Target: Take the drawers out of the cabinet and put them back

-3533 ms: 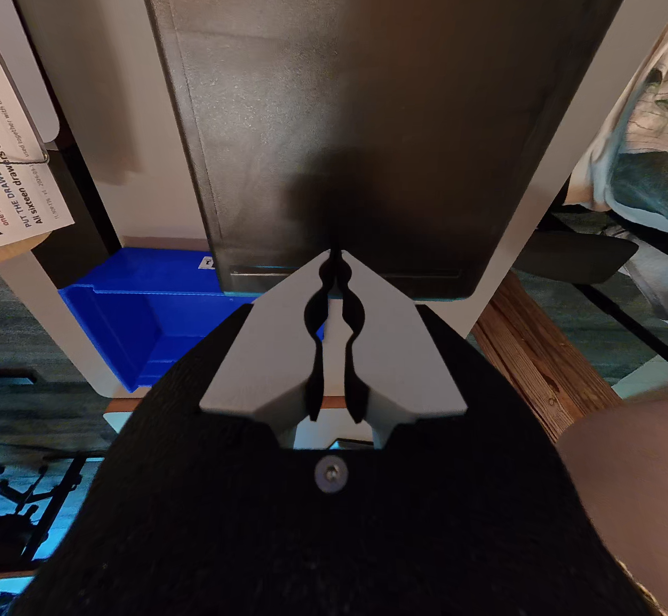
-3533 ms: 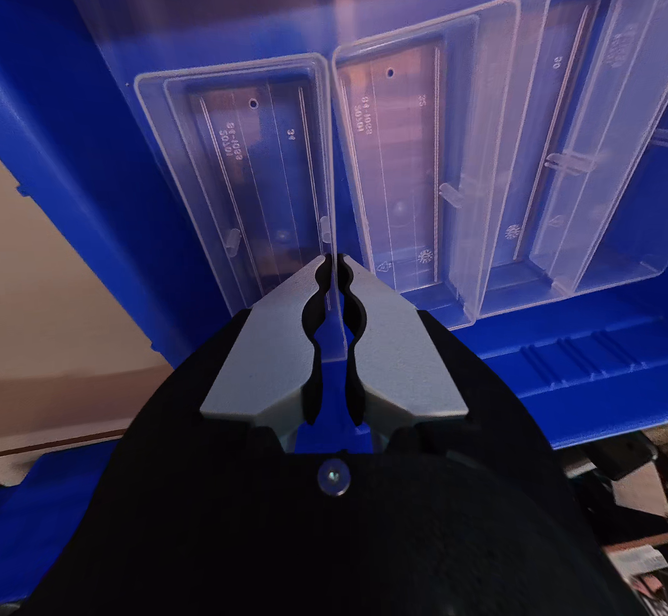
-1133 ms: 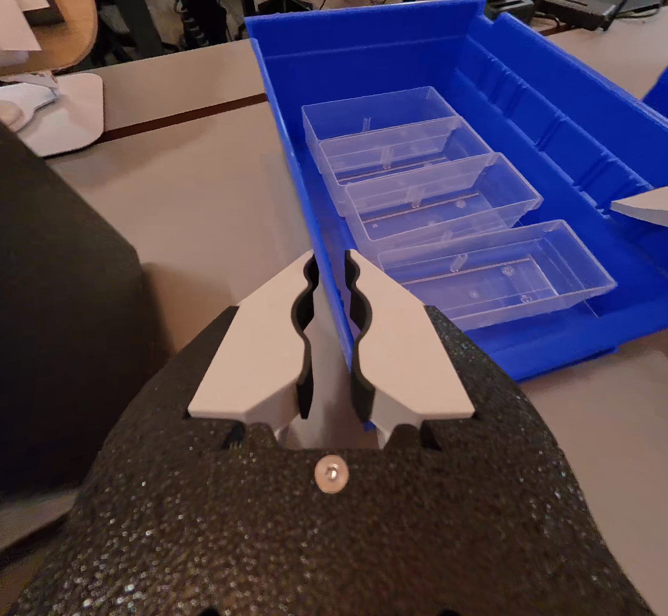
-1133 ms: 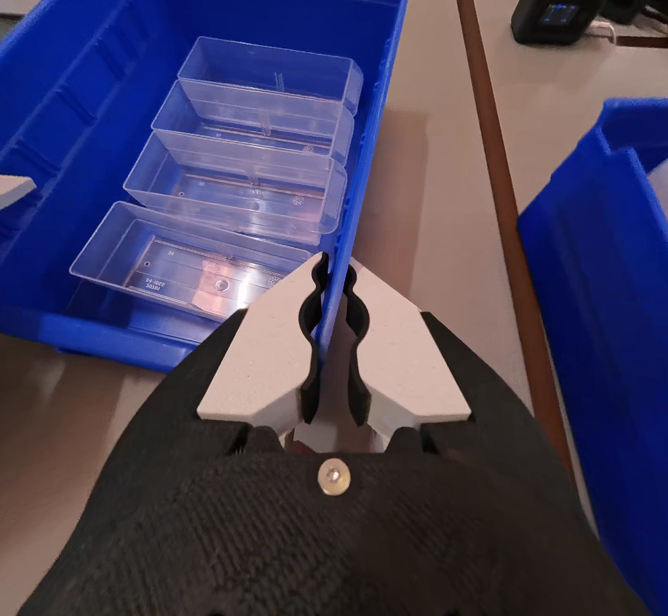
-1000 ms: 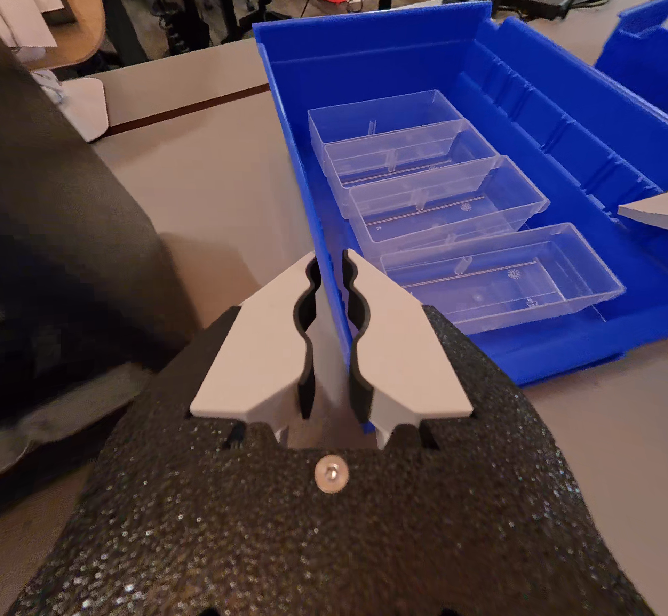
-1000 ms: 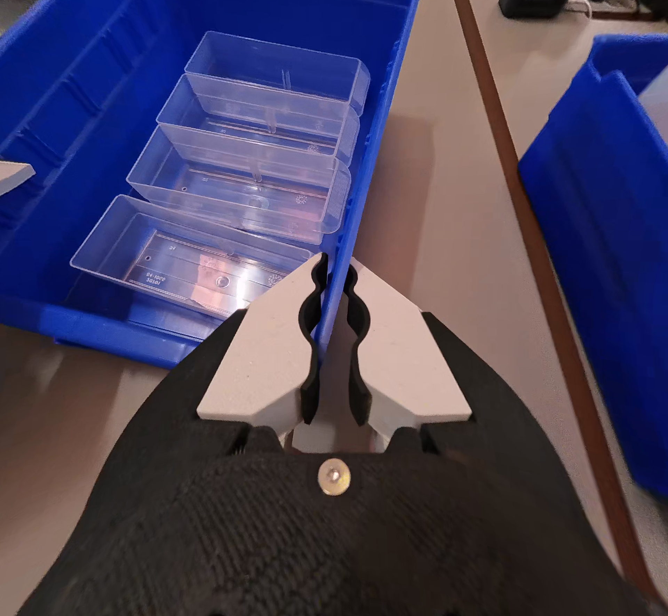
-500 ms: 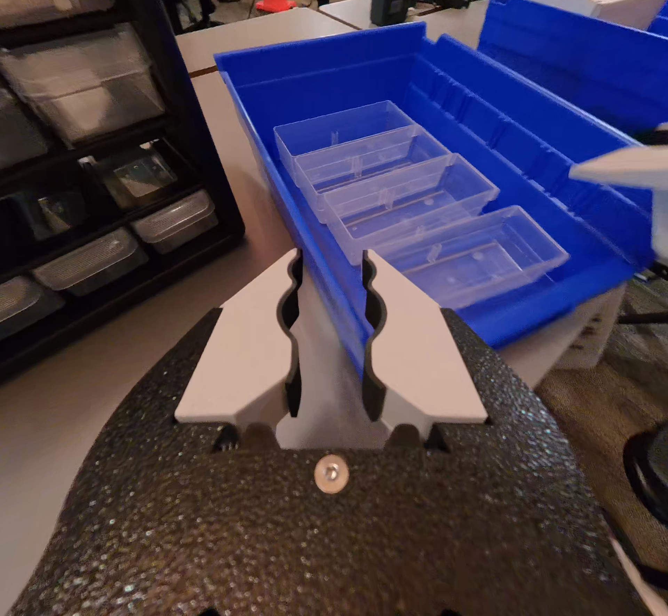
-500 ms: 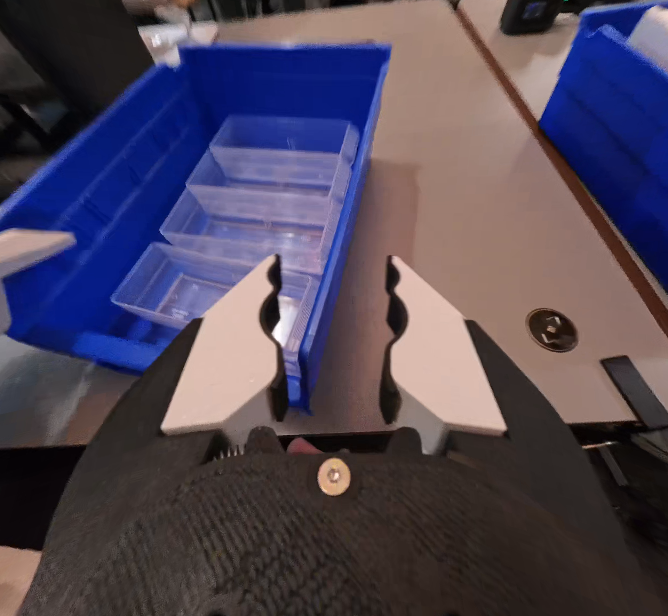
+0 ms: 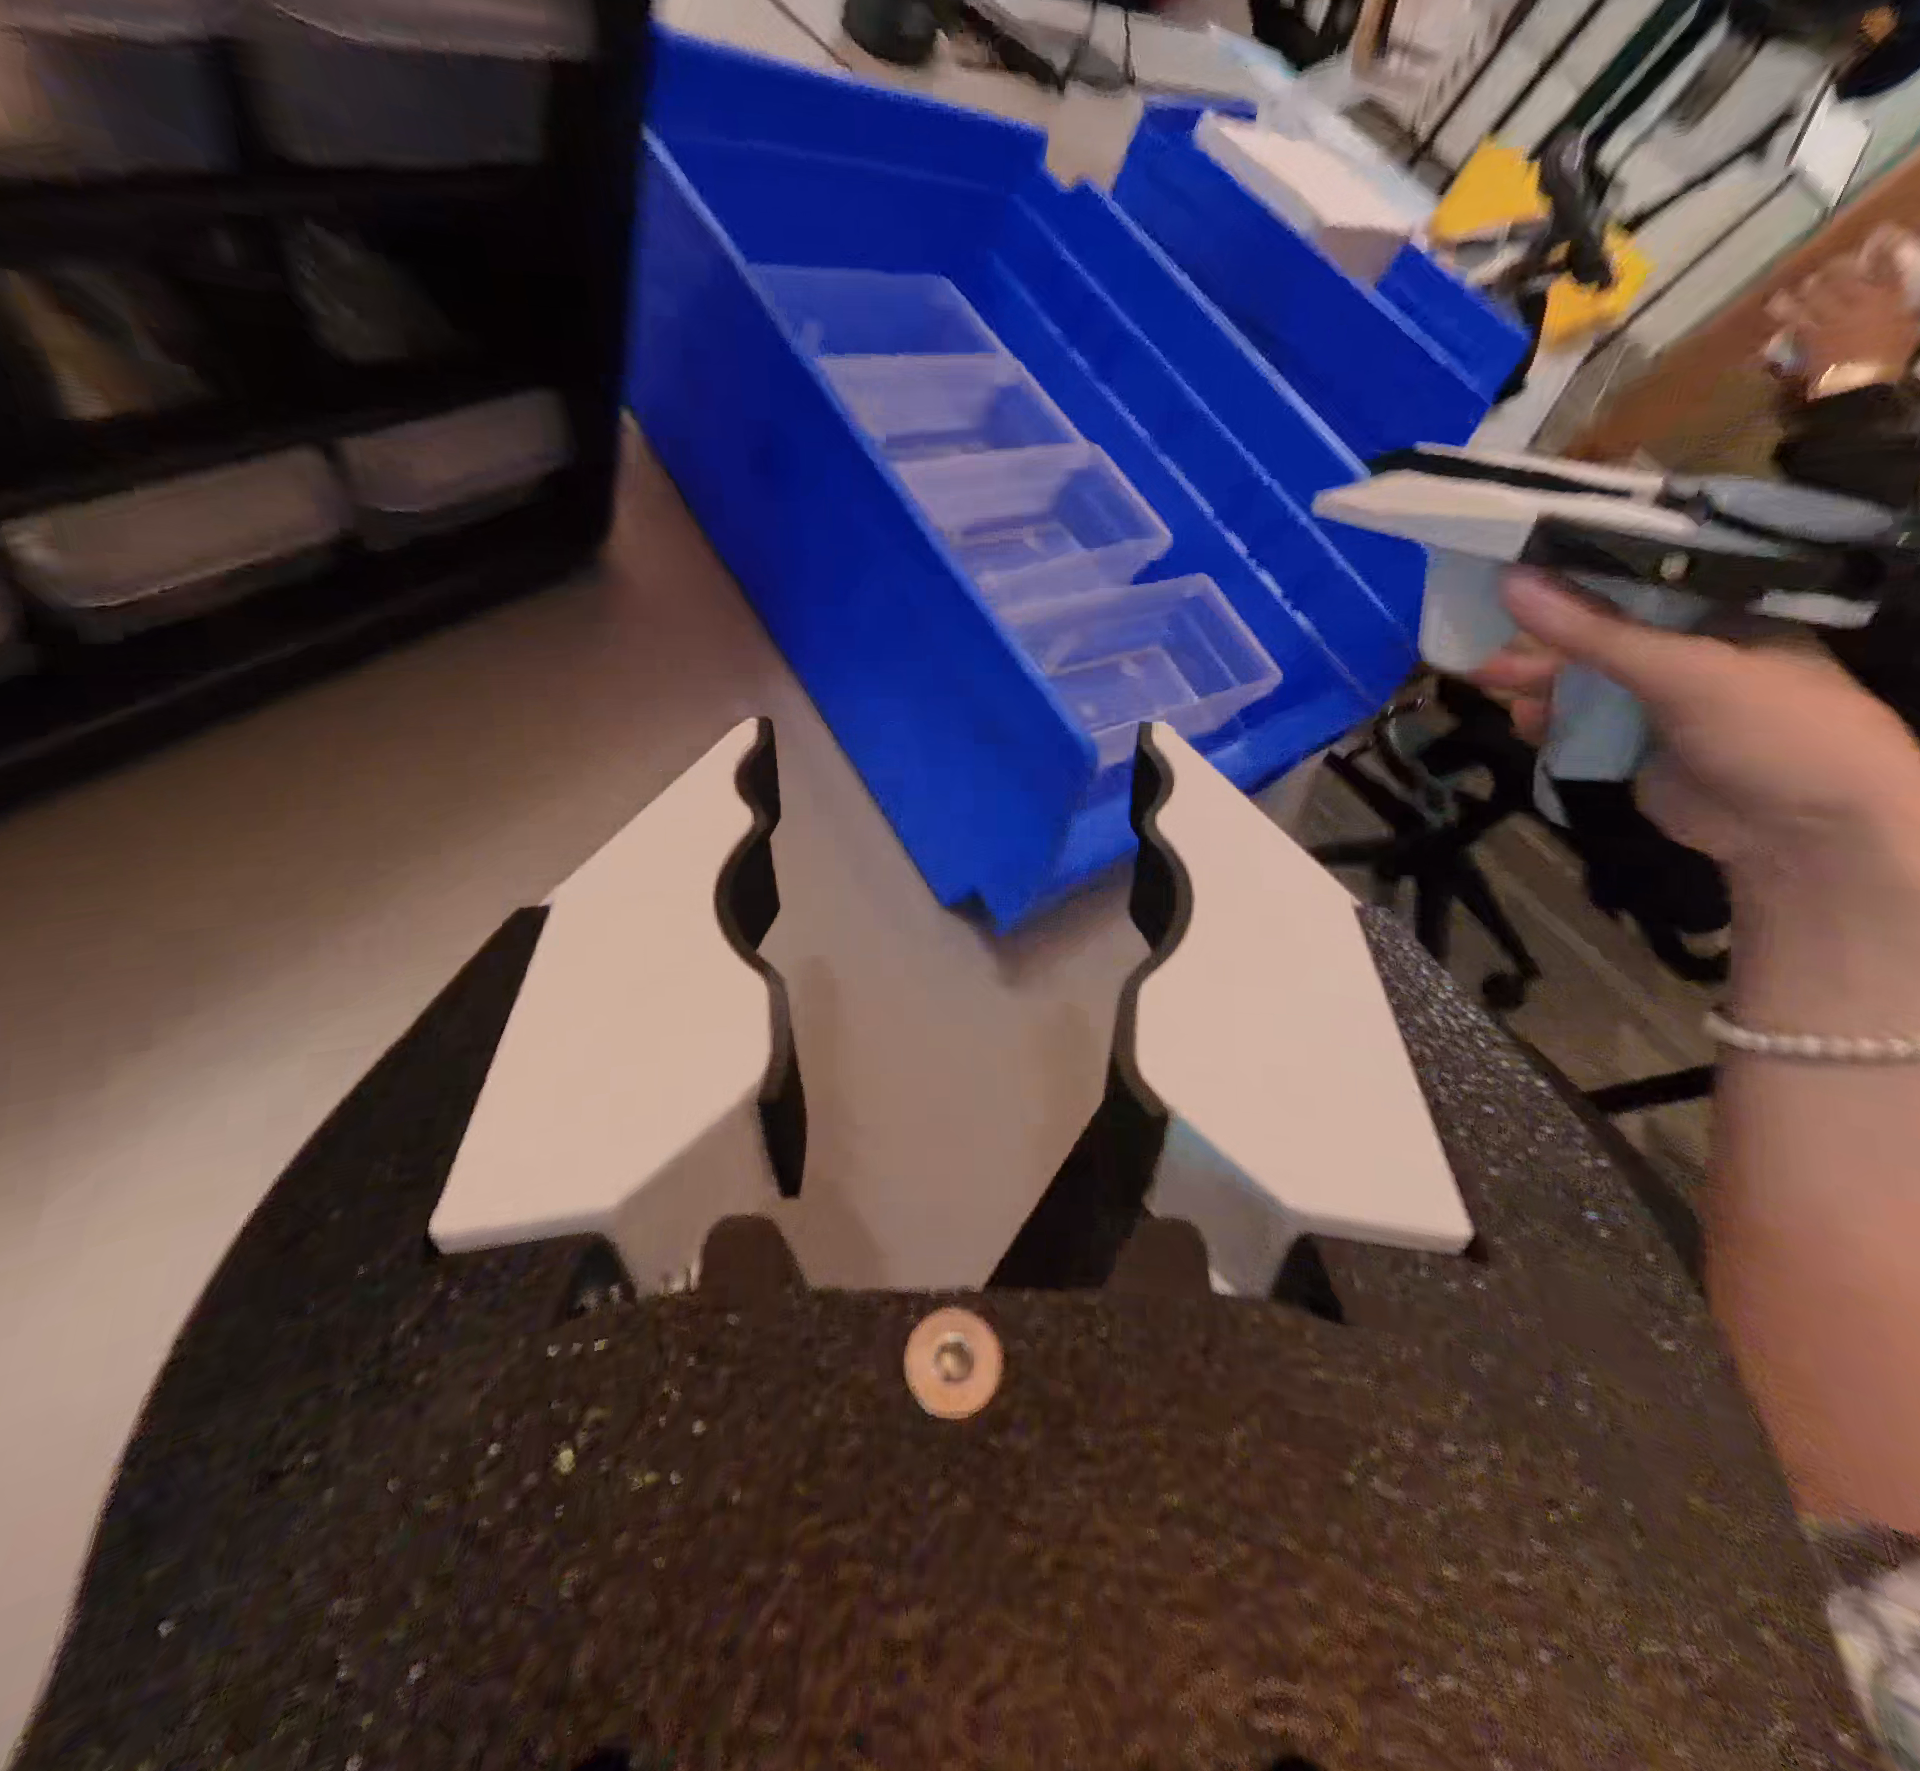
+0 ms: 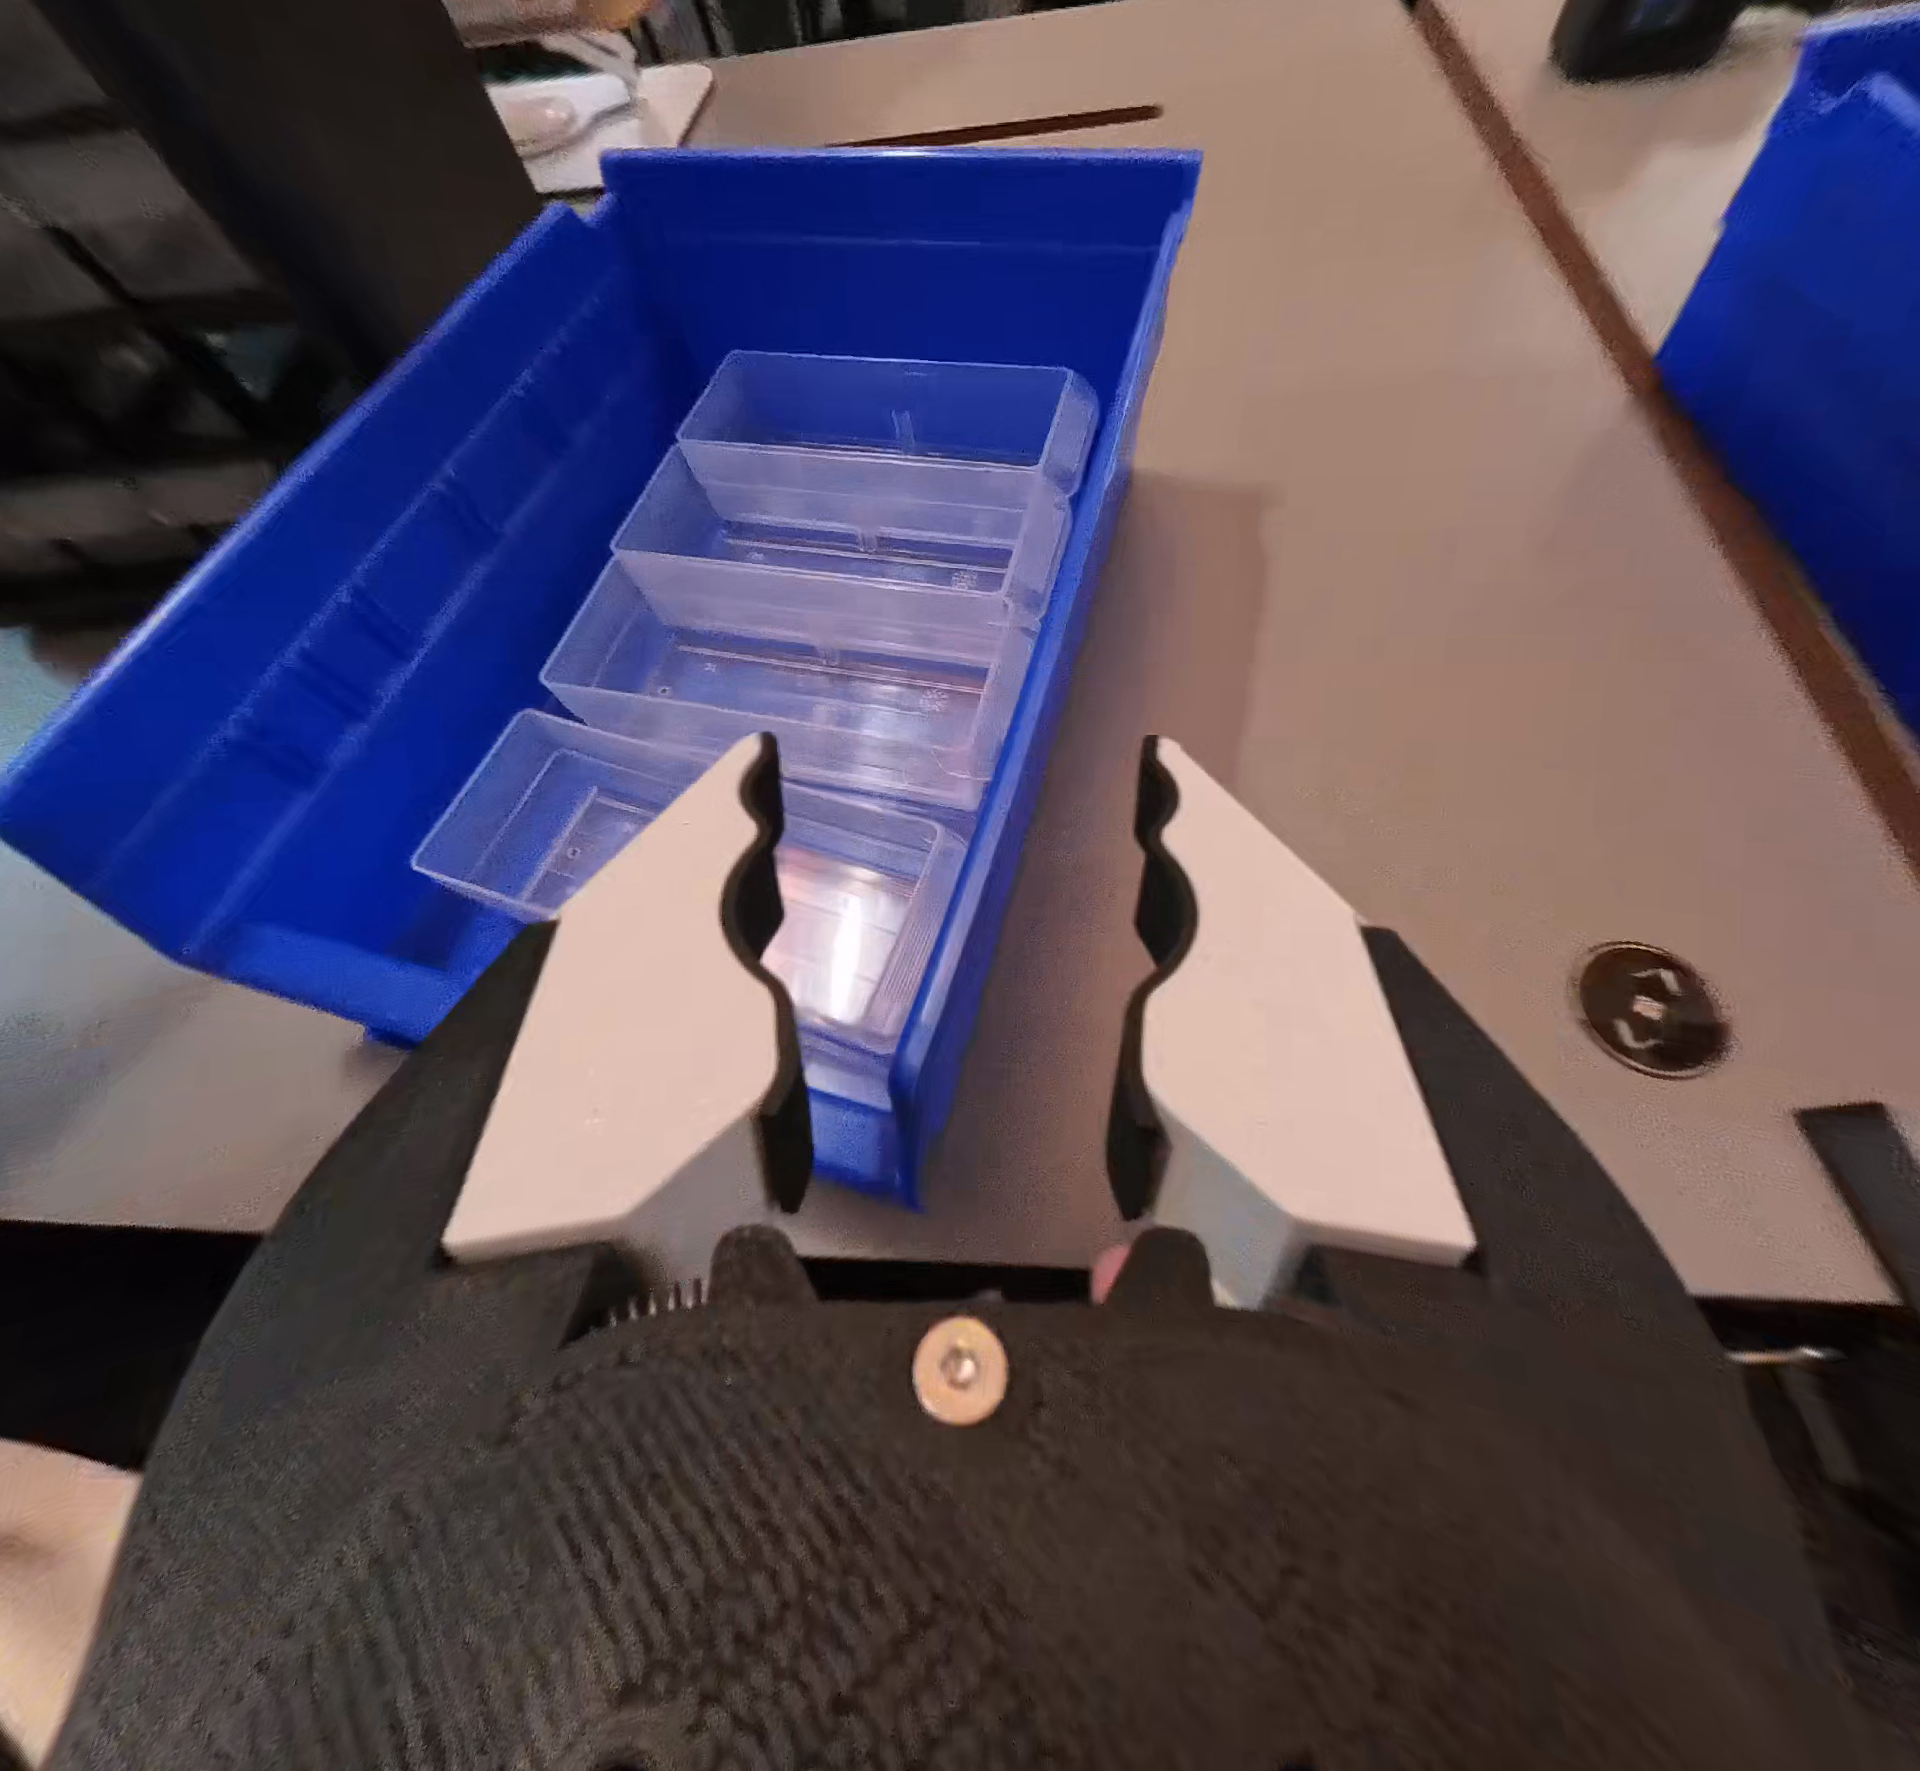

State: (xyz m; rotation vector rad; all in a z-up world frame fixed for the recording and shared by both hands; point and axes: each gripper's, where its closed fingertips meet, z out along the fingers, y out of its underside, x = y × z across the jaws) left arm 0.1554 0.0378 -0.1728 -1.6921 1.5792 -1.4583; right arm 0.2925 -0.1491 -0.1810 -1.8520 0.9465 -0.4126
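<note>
At left of frame, cabinet [image 9: 260,267] blurred; drawers [image 10: 831,620] in blue bin [image 10: 343,599] beyond both empty, spread-jawed grippers: left gripper [image 9: 951,765], right gripper [image 10: 951,765].

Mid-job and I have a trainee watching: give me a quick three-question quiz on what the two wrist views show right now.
1. How many clear plastic drawers lie in the blue bin?
2. True or false: the right gripper is clamped on the bin's wall.
3. The black drawer cabinet stands: A) inside the bin, B) on the table beside the bin, C) on the floor.

Key: 1. Four, in a row. 2. False; both the right and the left gripper have open jaws, holding nothing. 3. B.
</note>
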